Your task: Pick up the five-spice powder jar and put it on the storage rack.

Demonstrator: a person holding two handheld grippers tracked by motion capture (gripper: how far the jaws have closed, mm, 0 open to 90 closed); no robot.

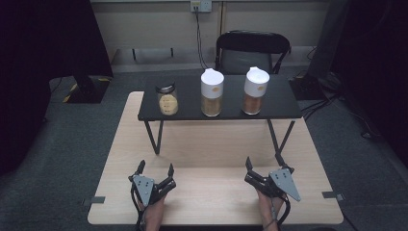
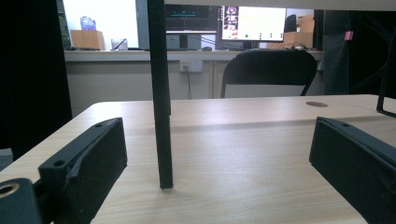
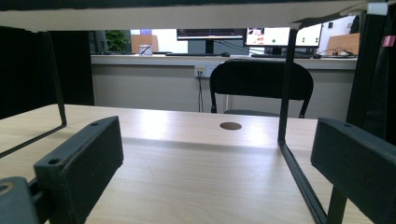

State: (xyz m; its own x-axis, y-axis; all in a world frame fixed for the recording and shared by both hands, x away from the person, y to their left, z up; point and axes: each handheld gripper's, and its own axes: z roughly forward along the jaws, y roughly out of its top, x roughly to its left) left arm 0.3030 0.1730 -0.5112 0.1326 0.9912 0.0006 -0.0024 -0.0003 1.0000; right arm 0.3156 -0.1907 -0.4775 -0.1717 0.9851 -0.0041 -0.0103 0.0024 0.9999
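On a black raised shelf (image 1: 192, 111) stand three containers: a small glass jar (image 1: 167, 99) with a dark lid at the left, and two taller jars (image 1: 211, 92) (image 1: 253, 90) with white lids, all holding tan contents. My left gripper (image 1: 155, 167) rests open on the wooden table (image 1: 211, 144) near the front left, with nothing between its jaws; its own view has the left gripper (image 2: 219, 158) facing a black shelf leg (image 2: 161, 116). My right gripper (image 1: 266, 166) lies open at the front right. The right gripper (image 3: 217, 163) looks under the shelf, beside its right leg frame (image 3: 285, 93).
The shelf's thin black legs (image 1: 155, 137) (image 1: 279, 137) stand on the table between the grippers and the jars. A black folding chair (image 1: 251, 50) sits behind the table, below a wall socket (image 1: 200, 6). Monitors (image 3: 210, 33) stand on a far counter.
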